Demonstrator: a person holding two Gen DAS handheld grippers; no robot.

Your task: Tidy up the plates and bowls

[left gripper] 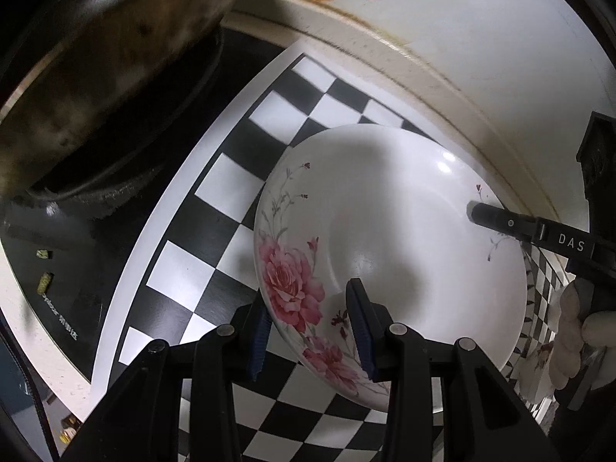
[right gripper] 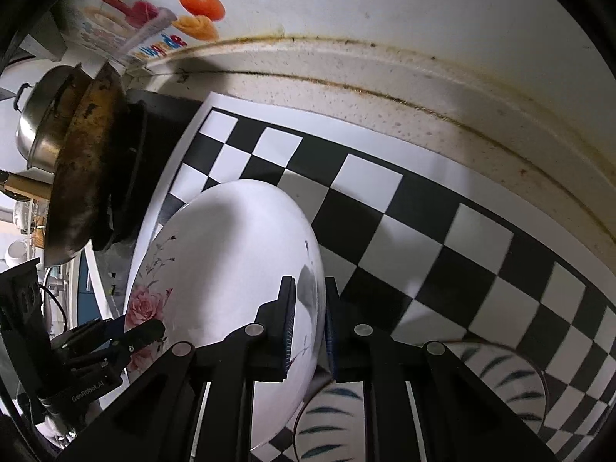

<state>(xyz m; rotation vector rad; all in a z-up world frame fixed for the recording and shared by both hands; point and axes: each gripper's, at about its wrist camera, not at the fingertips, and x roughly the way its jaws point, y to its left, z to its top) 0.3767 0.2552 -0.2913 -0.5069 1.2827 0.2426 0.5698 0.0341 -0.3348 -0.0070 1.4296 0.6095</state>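
Note:
A white plate with pink flowers (left gripper: 389, 238) is held tilted above the checkered mat (left gripper: 231, 177). My left gripper (left gripper: 310, 331) is shut on its flowered rim. My right gripper (right gripper: 310, 321) is shut on the opposite rim of the same plate (right gripper: 231, 254). The right gripper's finger (left gripper: 496, 219) shows on the plate's far edge in the left wrist view. The left gripper (right gripper: 131, 337) shows at the plate's lower left in the right wrist view. A bowl with dark leaf marks (right gripper: 481, 396) sits on the mat under the right gripper.
A dark wok (left gripper: 96, 77) sits on a black stove (left gripper: 57, 269) left of the mat. A steel pot (right gripper: 42, 123) stands behind the wok (right gripper: 84, 177). A white wall with fruit stickers (right gripper: 200, 4) runs behind the beige counter edge (right gripper: 423, 88).

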